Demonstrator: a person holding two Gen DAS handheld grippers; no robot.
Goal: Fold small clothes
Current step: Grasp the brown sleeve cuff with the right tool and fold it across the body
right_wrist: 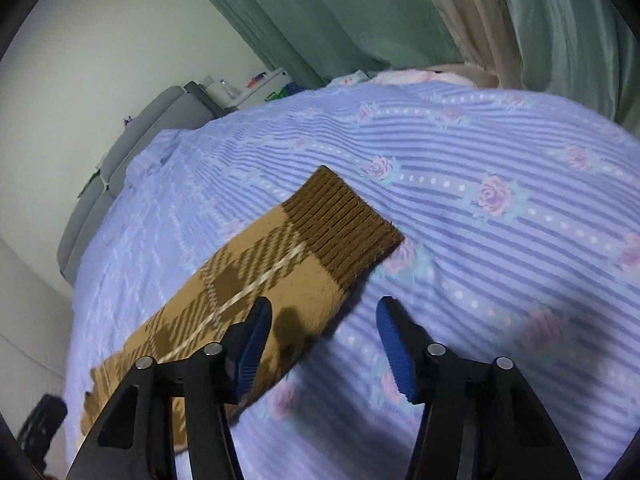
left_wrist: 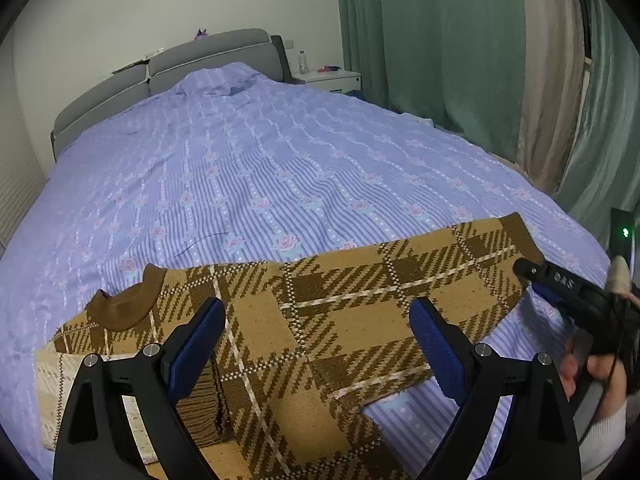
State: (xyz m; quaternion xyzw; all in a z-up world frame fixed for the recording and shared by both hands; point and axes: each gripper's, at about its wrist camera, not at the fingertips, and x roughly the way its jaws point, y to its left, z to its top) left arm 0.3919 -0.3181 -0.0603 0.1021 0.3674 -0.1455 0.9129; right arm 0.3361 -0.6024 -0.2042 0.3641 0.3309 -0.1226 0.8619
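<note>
A brown checked sweater [left_wrist: 304, 320] lies flat on the bed [left_wrist: 280, 168], near the front edge. One sleeve [right_wrist: 248, 284] sticks out to the side, with its dark ribbed cuff [right_wrist: 344, 224] resting on the purple flowery cover. The left hand-held gripper [left_wrist: 316, 340] hangs over the sweater's middle, its blue pads spread wide, holding nothing. The right hand-held gripper [right_wrist: 324, 344] is about half open above the sleeve's edge and grips nothing.
</note>
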